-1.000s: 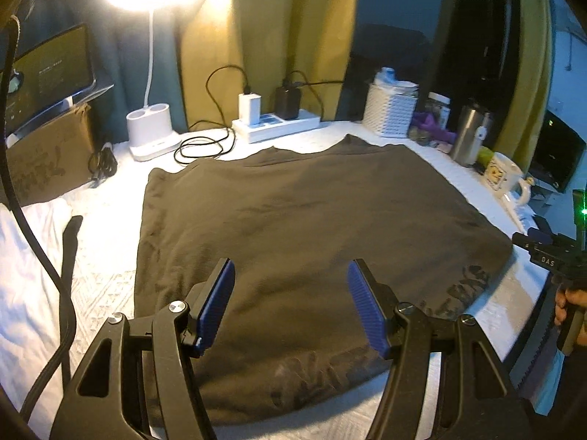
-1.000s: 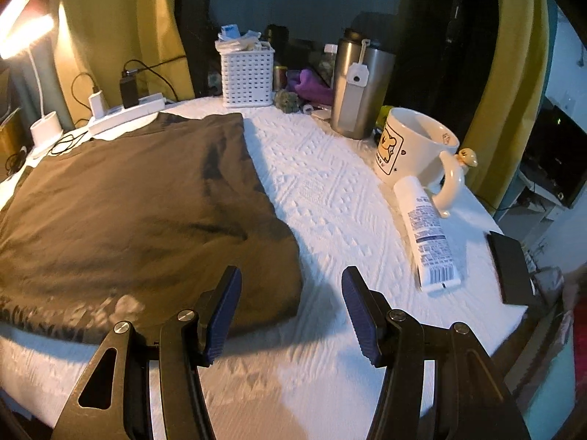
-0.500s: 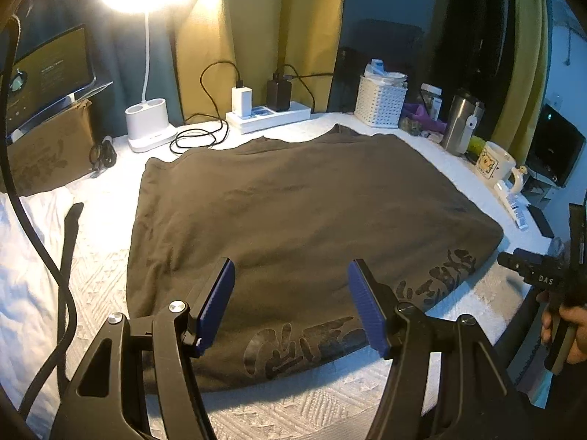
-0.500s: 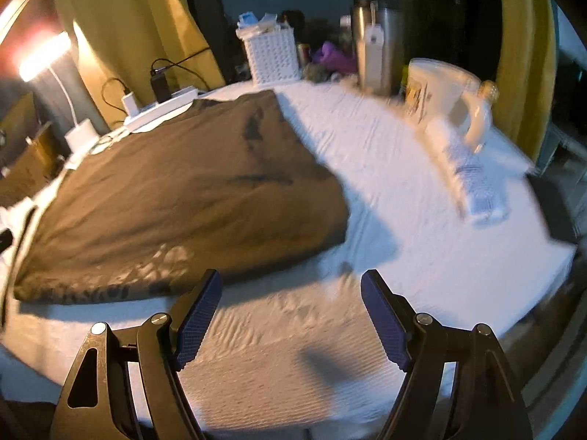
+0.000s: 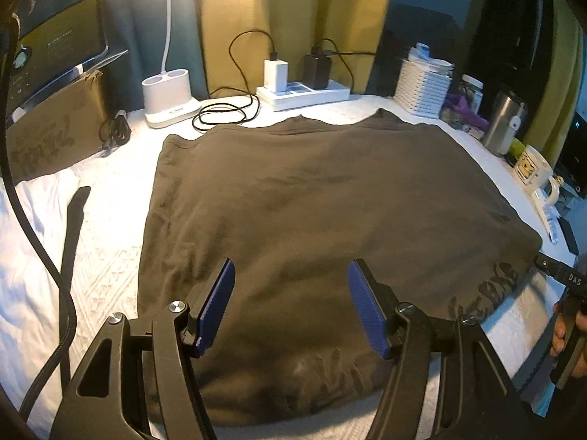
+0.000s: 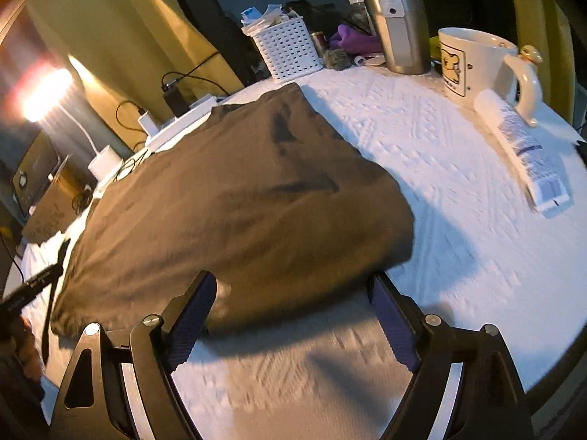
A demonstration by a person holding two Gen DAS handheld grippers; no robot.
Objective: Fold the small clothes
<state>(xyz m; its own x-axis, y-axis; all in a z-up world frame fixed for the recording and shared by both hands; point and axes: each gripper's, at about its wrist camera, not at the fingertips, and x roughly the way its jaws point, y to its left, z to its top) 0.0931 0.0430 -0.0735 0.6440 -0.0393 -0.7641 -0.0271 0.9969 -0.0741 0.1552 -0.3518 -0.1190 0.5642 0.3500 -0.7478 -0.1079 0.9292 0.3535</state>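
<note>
The dark brown shirt [image 5: 323,198] lay flat on the white-covered desk [image 6: 458,190], faint print along its near hem. The right claw [image 6: 293,315] had just been opening, nothing between its jaws, and had dropped closer to the shirt's corner than a second before; the left claw [image 5: 290,304] hung apart over the hem.
</note>
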